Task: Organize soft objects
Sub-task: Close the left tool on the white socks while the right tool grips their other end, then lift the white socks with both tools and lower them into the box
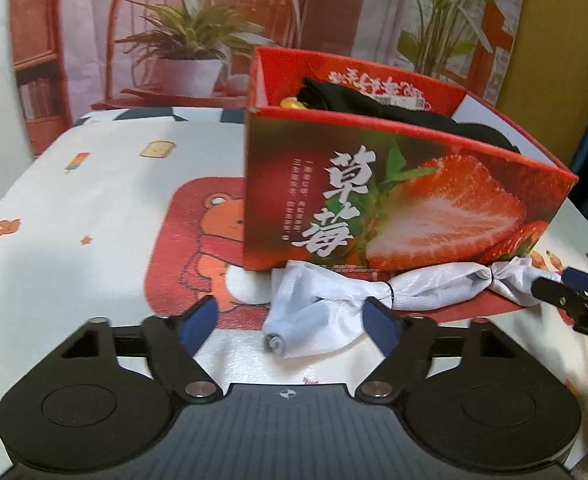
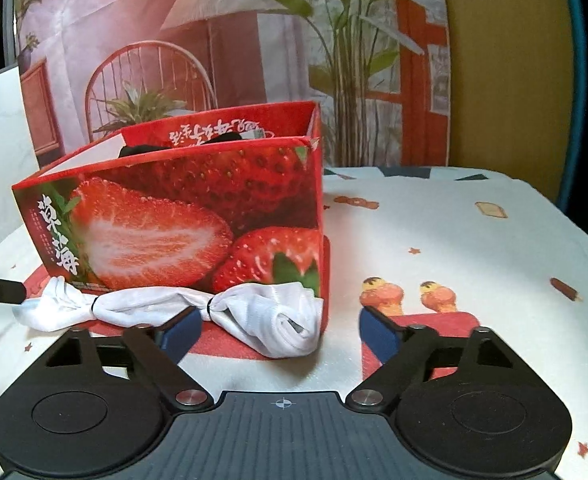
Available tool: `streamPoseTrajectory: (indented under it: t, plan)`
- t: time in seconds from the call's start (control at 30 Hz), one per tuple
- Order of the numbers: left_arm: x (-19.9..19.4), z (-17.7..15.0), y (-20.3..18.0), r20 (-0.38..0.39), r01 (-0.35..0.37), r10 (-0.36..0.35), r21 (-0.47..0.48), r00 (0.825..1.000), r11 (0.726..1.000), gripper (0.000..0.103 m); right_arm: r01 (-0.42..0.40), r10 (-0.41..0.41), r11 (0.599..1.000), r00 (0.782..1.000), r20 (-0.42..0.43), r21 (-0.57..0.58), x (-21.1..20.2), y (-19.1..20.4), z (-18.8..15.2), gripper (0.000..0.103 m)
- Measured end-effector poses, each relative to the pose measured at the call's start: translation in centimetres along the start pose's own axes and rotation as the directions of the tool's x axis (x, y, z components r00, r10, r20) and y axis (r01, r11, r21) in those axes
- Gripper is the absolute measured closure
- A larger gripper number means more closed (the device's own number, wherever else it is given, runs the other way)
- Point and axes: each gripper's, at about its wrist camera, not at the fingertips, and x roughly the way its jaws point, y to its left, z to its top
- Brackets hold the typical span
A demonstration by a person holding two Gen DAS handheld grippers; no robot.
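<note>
Left wrist view: white satin cloth strip, tied with two black bands point(image 1: 378, 296), lies on counter against front of red strawberry-print cardboard box point(image 1: 394, 200). Black fabric point(image 1: 358, 106) already inside box. Left tongs point(image 1: 294, 320) apart, straddling cloth end; right tongs point(image 2: 278, 328) apart, likely readying lift.

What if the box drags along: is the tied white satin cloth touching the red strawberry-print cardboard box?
Touching. Left wrist view: the white satin cloth lies bunched against the base of the cardboard box, no gap showing between.
</note>
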Motion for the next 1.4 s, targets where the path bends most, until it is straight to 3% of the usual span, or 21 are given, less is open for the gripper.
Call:
streamPoseTrajectory:
  t: [0.23, 0.33, 0.37, 0.4, 0.63, 0.9, 1.4]
  plan:
    - [3.0, 0.0, 0.2, -0.061, 0.013, -0.013, -0.008, 0.998, 1.0, 0.05, 0.021, -0.02, 1.0, 0.999, -0.037, 0.011, 2.7, 0.2, 0.9, 0.039]
    - [3.2, -0.6, 0.1, -0.036, 0.017, -0.017, 0.01, 0.999, 1.0, 0.054, 0.025, -0.023, 0.999, 0.998, -0.056, 0.041, 3.6, -0.1, 0.8, 0.049]
    - [3.1, -0.7, 0.0, -0.027, 0.027, -0.027, 0.02, 0.999, 0.999, 0.061, 0.021, -0.018, 0.999, 0.998, -0.061, 0.045, 3.8, -0.1, 0.7, 0.052]
    - [3.1, -0.8, -0.1, -0.021, 0.03, -0.03, 0.027, 0.999, 0.999, 0.062, 0.015, -0.013, 0.999, 0.998, -0.067, 0.042, 4.0, -0.1, 0.5, 0.058]
    - [2.7, -1.6, -0.1, 0.016, 0.04, -0.041, 0.036, 0.999, 0.999, 0.066, 0.006, -0.009, 0.999, 0.999, -0.052, -0.046, 3.7, 1.3, -0.4, 0.075]
    - [2.1, -1.7, 0.1, 0.024, 0.062, -0.063, 0.039, 0.998, 0.997, 0.083, -0.039, 0.037, 0.998, 0.999, -0.04, -0.054, 3.2, 1.5, -0.5, 0.084]
    - [-1.0, -1.0, 0.2, 0.094, 0.055, -0.058, 0.036, 0.994, 0.998, 0.085, -0.095, 0.09, 0.985, 0.995, -0.043, -0.142, 1.6, 3.4, 0.1, 0.088]
